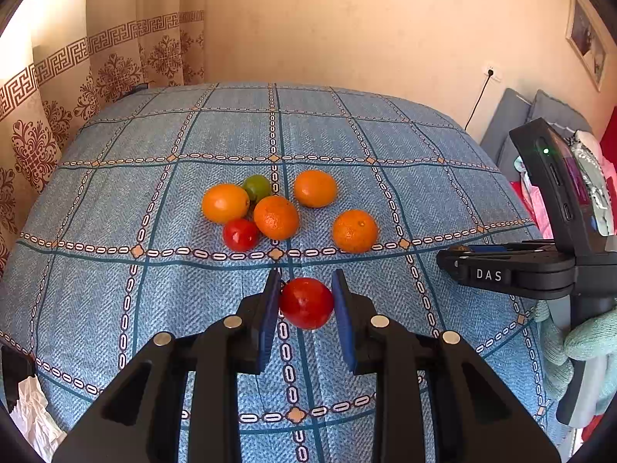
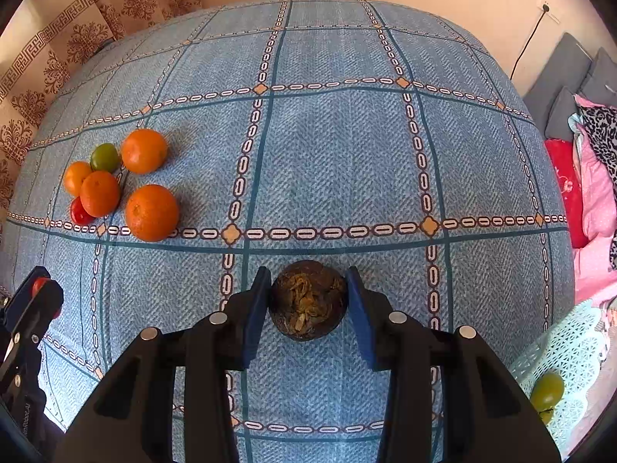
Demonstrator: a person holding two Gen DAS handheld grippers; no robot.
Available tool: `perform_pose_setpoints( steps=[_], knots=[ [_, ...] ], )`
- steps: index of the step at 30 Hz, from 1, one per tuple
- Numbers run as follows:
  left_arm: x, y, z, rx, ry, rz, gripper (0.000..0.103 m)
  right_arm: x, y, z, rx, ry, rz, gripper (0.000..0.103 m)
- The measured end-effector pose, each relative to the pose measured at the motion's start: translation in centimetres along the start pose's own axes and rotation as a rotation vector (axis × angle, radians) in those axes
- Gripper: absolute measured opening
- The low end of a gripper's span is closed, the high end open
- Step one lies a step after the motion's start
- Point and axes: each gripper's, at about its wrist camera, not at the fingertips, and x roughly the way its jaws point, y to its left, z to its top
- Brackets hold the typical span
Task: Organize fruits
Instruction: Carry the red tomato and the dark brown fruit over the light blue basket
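Observation:
My left gripper (image 1: 306, 277) is shut on a red tomato (image 1: 306, 303), held near the front of the blue checked tablecloth (image 1: 231, 135). Beyond it lies a cluster of fruit: several oranges (image 1: 276, 217), a green fruit (image 1: 257, 187) and a second red tomato (image 1: 240, 234). My right gripper (image 2: 308, 273) is shut on a dark brown round fruit (image 2: 307, 301) that rests on the cloth, with the blue pads against its sides. In the right wrist view the cluster of oranges (image 2: 151, 212) lies far left, and the left gripper (image 2: 38, 293) shows at the lower left edge.
A green fruit (image 2: 547, 389) lies on a mint lace cloth (image 2: 570, 351) off the table's right front. Pink and red bedding (image 2: 594, 193) and grey cushions (image 1: 513, 123) are at the right. Patterned curtains (image 1: 58, 115) hang at the left, and crumpled white paper (image 1: 34, 416) lies at the lower left.

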Motion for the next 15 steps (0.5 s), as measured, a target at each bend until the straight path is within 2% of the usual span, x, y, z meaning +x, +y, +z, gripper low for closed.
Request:
perform_pose_setpoints(
  steps=[7, 15],
  knots=[
    [-0.9, -0.7, 0.3, 0.017, -0.016, -0.014, 0.027, -4.2, -1.6, -0.6, 0.024, -0.083, 0.064, 0.041],
    [-2.7, -3.4, 0.5, 0.067, -0.046, -0.053, 0.027, -8.7, -4.0, -2.2, 0.051, -0.165, 0.106, 0.041]
  ],
)
